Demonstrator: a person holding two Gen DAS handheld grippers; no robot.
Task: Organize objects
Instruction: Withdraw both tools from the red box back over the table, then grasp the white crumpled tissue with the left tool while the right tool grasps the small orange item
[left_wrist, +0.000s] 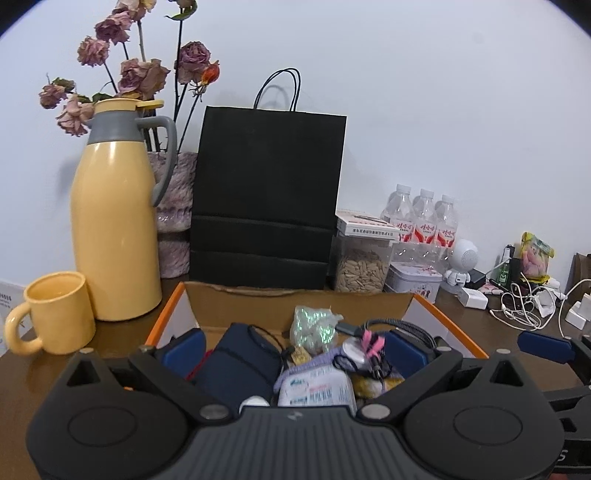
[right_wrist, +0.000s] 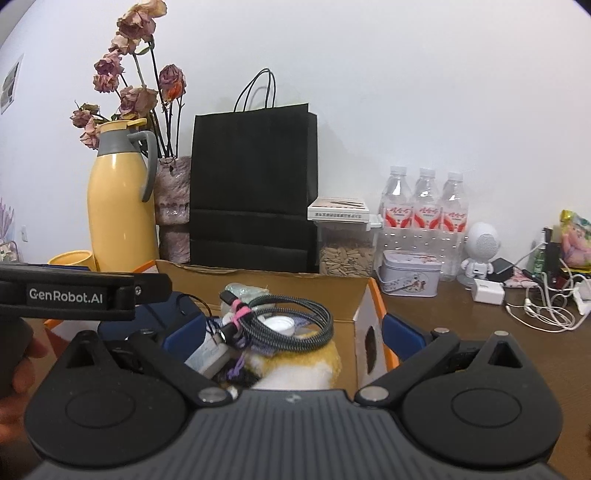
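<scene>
An open cardboard box (left_wrist: 295, 299) with orange edges sits in front of me, full of small items: a dark blue pouch (left_wrist: 236, 365), an iridescent packet (left_wrist: 314, 326), a tissue pack (left_wrist: 314, 391), a coiled braided cable (right_wrist: 291, 321) and a yellow-white plush (right_wrist: 295, 365). My left gripper (left_wrist: 293, 350) is open over the box, blue pads either side of the contents. My right gripper (right_wrist: 291, 339) is open, straddling the box's right wall (right_wrist: 369, 332). Neither holds anything. The left gripper's body (right_wrist: 81, 295) shows at the left of the right wrist view.
Behind the box stand a yellow thermos (left_wrist: 114, 221), a yellow mug (left_wrist: 55, 314), a vase of dried roses (left_wrist: 173, 218), a black paper bag (left_wrist: 266, 199), a seed jar (left_wrist: 362, 266), a tin (left_wrist: 413, 280), three water bottles (left_wrist: 424, 221), a white robot speaker (left_wrist: 461, 262) and tangled chargers (left_wrist: 524, 306).
</scene>
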